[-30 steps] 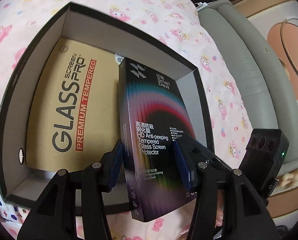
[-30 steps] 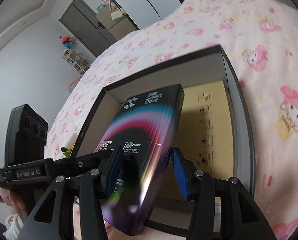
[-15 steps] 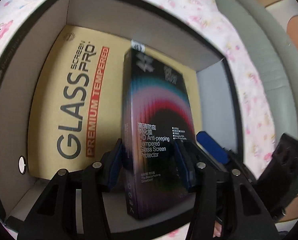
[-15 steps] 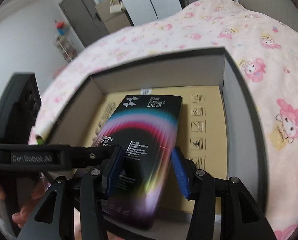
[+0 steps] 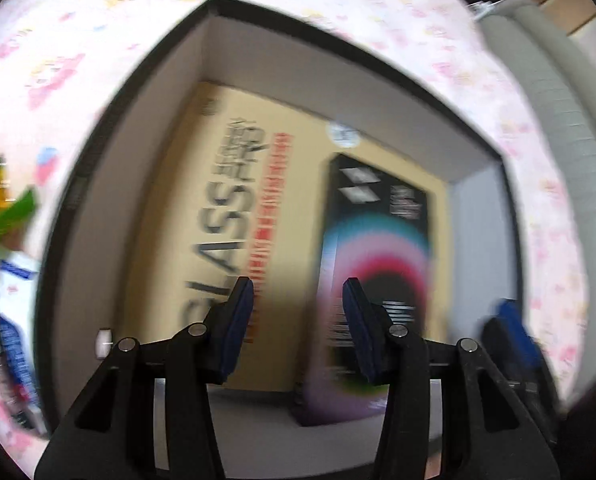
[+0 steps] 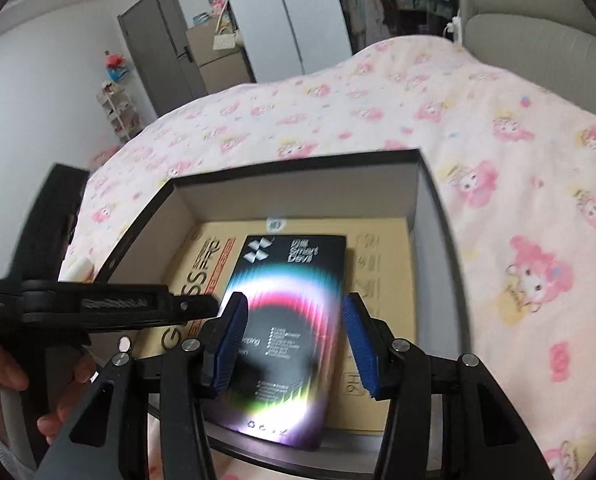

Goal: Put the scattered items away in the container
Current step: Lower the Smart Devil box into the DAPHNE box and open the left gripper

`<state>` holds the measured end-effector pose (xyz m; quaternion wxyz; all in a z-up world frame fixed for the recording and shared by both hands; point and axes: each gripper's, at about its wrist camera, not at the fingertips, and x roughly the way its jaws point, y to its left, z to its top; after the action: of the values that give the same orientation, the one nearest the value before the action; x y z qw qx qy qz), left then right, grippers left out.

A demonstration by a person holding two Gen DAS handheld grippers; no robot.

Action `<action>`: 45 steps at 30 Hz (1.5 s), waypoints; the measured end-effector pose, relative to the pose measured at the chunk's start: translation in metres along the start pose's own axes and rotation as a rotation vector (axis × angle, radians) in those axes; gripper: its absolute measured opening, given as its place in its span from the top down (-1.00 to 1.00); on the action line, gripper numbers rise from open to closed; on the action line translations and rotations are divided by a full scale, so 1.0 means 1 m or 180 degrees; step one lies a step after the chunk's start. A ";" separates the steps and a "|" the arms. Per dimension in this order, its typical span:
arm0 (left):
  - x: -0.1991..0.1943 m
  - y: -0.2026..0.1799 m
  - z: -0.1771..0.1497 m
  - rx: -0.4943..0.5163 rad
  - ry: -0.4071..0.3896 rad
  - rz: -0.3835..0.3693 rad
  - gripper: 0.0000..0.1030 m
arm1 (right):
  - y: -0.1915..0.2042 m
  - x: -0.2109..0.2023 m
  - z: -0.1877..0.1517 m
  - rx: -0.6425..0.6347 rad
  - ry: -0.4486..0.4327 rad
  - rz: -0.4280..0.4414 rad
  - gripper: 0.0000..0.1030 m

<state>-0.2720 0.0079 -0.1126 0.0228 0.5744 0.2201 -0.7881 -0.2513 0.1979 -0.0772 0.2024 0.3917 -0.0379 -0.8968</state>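
A: The left gripper (image 5: 298, 320) first: its blue-padded jaws stand apart with nothing between them. Behind the gap I see only the floor of the box and the brown package lying there. The view is smeared by motion.

B: And the right gripper (image 6: 292, 340)?

A: Parted as well, and empty. Its pads (image 6: 230, 340) frame the lower half of the black screen-protector box (image 6: 290, 312), but they sit above it and I see no contact on either side.

B: So where does that black box lie?

A: Flat, face up, inside the open cardboard container (image 6: 298, 184), on top of the brown GLASS package (image 6: 381, 264), which covers most of the floor. From the left wrist view the black box (image 5: 377, 248) sits just right of the left gripper's right pad (image 5: 357, 332), towards the container's right wall.

B: Anything outside the container?

A: It rests on a pink cartoon-print blanket (image 6: 497, 160). At the left edge of the left view, a few blurred items lie on the blanket: something white and blue (image 5: 14, 320), and something with green and yellow (image 5: 2, 216). I cannot tell what they are. In the right view a hand (image 6: 22, 372) grips the handle of the left gripper, whose black body reaches across just left of the right gripper's left pad.
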 end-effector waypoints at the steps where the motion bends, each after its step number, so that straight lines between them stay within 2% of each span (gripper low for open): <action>1: 0.005 0.001 -0.001 0.0002 0.0053 0.0101 0.14 | -0.001 0.002 0.000 0.0000 0.0028 -0.0032 0.11; 6: 0.018 -0.009 0.001 0.0133 0.0336 0.0417 0.15 | -0.001 0.002 -0.002 -0.0060 0.0065 -0.0152 0.12; 8: 0.023 -0.017 0.001 0.0281 0.0447 0.0586 0.15 | 0.004 0.004 0.001 -0.0105 0.0022 -0.0123 0.12; 10: 0.026 -0.026 0.000 0.0416 0.0507 0.0654 0.15 | 0.006 0.005 0.001 -0.0119 0.0036 -0.0135 0.12; 15: 0.028 -0.039 -0.011 0.0578 0.0607 0.0365 0.15 | 0.003 0.009 0.000 -0.0073 0.0151 -0.0180 0.12; 20: 0.028 -0.039 -0.019 0.0578 0.0678 -0.0128 0.16 | -0.005 0.004 0.003 0.0032 0.0138 -0.0173 0.13; 24: 0.024 -0.032 -0.019 0.0393 0.0532 0.0050 0.16 | -0.009 0.006 0.003 0.0094 0.0220 -0.0304 0.13; 27: 0.024 -0.032 -0.022 0.0377 0.0527 0.0161 0.16 | -0.007 0.001 0.003 0.0081 0.0197 -0.0370 0.13; 30: 0.029 -0.042 -0.026 0.0607 0.0689 0.0132 0.15 | -0.007 0.001 0.003 0.0067 0.0220 -0.0425 0.13; 32: 0.032 -0.047 -0.025 0.0728 0.0817 -0.0014 0.19 | -0.010 0.004 0.002 0.0083 0.0272 -0.0491 0.12; 34: 0.033 -0.043 -0.021 0.0667 0.0919 -0.0299 0.20 | -0.013 0.004 0.002 0.0085 0.0276 -0.0505 0.10; 36: 0.029 -0.036 -0.019 0.0548 0.0902 -0.0546 0.19 | -0.014 0.002 0.001 0.0078 0.0284 -0.0460 0.11; 37: 0.026 -0.032 -0.018 0.0493 0.0830 -0.0544 0.19 | -0.014 0.001 0.001 0.0078 0.0277 -0.0479 0.10; 39: 0.023 -0.025 -0.015 0.0404 0.0697 -0.0388 0.19 | -0.013 0.000 0.000 0.0073 0.0267 -0.0514 0.10; 42: 0.033 -0.023 -0.015 0.0332 0.0847 -0.0387 0.19 | -0.009 0.004 -0.002 0.0011 0.0323 -0.0511 0.09; 45: 0.044 -0.029 -0.015 0.0268 0.1082 -0.0618 0.19 | -0.005 0.007 -0.006 -0.0121 0.0370 -0.0580 0.08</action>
<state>-0.2823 0.0494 -0.1475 -0.1147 0.6757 0.2420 -0.6868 -0.2532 0.2006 -0.0868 0.1292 0.4410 0.0267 -0.8878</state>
